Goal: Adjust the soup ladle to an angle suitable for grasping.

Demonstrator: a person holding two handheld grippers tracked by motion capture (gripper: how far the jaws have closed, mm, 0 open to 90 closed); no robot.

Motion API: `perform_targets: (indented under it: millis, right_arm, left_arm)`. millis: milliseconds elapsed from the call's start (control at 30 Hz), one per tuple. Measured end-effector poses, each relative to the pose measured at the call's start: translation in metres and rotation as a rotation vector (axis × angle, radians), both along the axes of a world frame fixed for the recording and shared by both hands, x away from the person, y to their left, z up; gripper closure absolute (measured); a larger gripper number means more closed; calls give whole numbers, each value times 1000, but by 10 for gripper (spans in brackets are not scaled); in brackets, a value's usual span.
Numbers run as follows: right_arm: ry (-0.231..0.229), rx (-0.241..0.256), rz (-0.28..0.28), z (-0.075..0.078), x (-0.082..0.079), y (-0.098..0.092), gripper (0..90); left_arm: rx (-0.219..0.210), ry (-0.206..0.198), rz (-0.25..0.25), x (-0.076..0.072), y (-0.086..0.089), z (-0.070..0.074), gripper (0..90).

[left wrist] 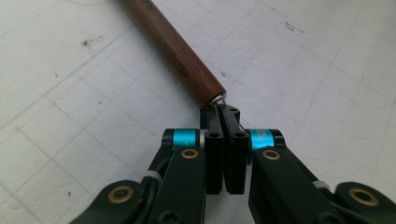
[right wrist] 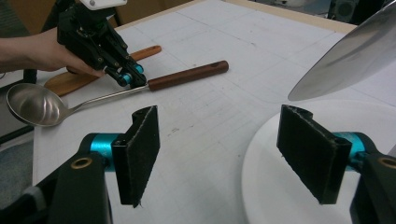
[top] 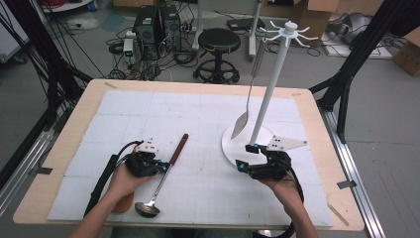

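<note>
White mat [top: 198, 124], gripper-clamped ladle [top: 163, 173].

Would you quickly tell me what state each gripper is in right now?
Left gripper: shut on the ladle, gripping its metal stem just below the wooden handle.
Right gripper: open, holding nothing.

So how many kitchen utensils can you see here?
3. A steel ladle with a brown wooden handle lies on the mat, clamped by the left gripper. A steel spatula hangs on the white rack. A wooden utensil lies partly hidden behind the left hand.
</note>
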State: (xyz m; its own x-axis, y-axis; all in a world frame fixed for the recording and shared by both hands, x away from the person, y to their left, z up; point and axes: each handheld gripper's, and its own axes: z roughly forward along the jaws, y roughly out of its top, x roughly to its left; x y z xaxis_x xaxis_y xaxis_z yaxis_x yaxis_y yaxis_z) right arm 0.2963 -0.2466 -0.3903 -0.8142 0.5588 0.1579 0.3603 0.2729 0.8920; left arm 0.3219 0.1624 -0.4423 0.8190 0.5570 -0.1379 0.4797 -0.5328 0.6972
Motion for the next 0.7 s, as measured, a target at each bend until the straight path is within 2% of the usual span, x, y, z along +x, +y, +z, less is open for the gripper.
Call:
perform_targets:
  millis: [367,700]
  right_arm:
    - [0,-1,0,0,0,0,293]
    - [-1,-2,0,0,0,0,293]
  left_arm:
    - [-7,14,-22,-1,-2,0,886]
    - [-6,24,-77,-5,-9,0,885]
